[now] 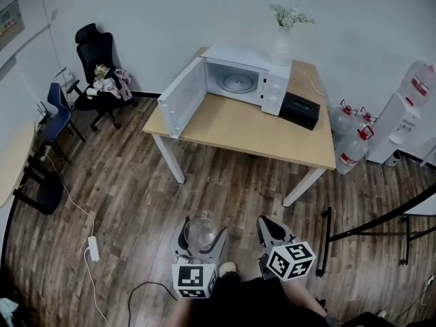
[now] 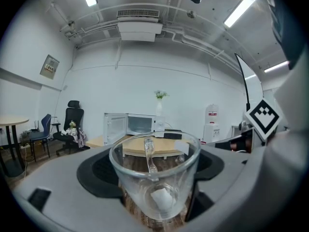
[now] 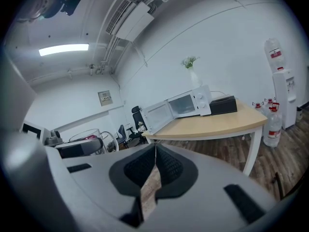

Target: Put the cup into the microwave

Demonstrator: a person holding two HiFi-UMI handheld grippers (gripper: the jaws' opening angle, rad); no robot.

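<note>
A clear glass cup (image 1: 200, 232) with a handle sits between the jaws of my left gripper (image 1: 199, 236), held above the wooden floor; in the left gripper view the cup (image 2: 155, 178) fills the space between the black pads. My right gripper (image 1: 268, 229) is shut with nothing in it, its pads meeting at the tips (image 3: 154, 148). The white microwave (image 1: 238, 80) stands on the far side of the wooden table (image 1: 238, 125), its door (image 1: 182, 97) swung wide open to the left, a glass turntable visible inside. Both grippers are well short of the table.
A vase with flowers (image 1: 284, 36) stands on the microwave, a black box (image 1: 299, 110) beside it. Water bottles (image 1: 354, 145) and a dispenser (image 1: 403, 121) stand right of the table. Office chairs (image 1: 99, 70) sit at left, a power strip (image 1: 93, 248) and cable on the floor.
</note>
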